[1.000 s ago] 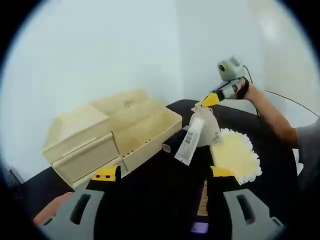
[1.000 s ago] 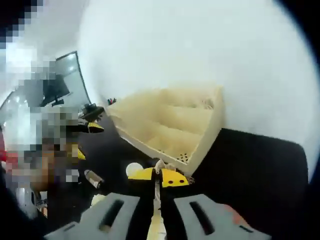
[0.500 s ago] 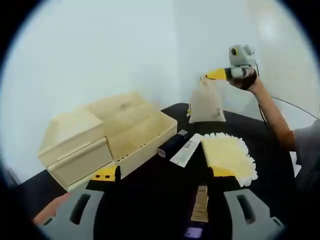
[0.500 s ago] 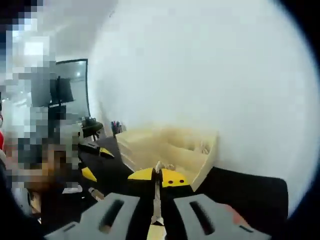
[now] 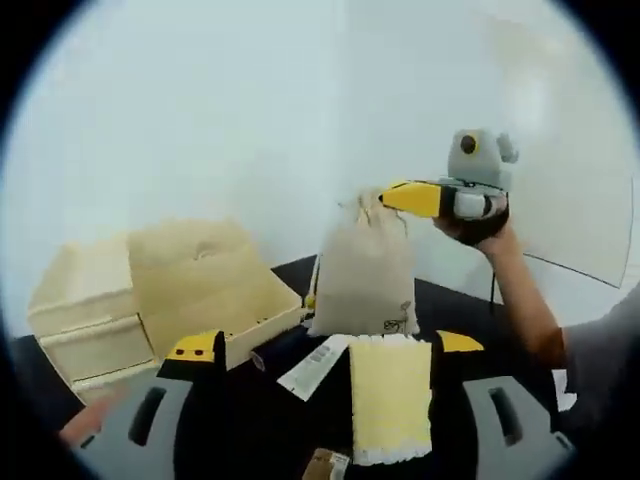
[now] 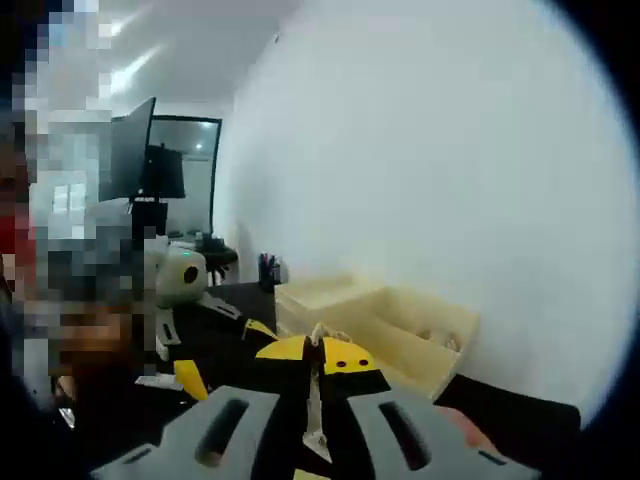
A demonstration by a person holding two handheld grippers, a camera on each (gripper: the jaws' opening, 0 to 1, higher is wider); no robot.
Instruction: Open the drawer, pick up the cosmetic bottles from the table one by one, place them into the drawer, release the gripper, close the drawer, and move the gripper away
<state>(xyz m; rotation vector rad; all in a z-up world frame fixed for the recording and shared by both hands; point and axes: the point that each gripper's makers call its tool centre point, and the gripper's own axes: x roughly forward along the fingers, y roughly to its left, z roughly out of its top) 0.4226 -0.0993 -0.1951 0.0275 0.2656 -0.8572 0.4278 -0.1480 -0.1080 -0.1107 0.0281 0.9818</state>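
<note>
In the left gripper view, the drawer (image 5: 150,310) is sitting open at lower left. The left gripper (image 5: 320,350) is gaping, empty. Centre frame, the right gripper (image 5: 400,197) is clenching a bag (image 5: 365,270), hanging above the tubes (image 5: 315,365). Next: carrying it leftward over the drawer.

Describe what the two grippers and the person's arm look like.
Both grippers have grey bodies with slotted jaws tipped in yellow and black. The left gripper shows its two tips. The right gripper has a thin dark cable trailing behind it. The arm wears a grey short sleeve.
</note>
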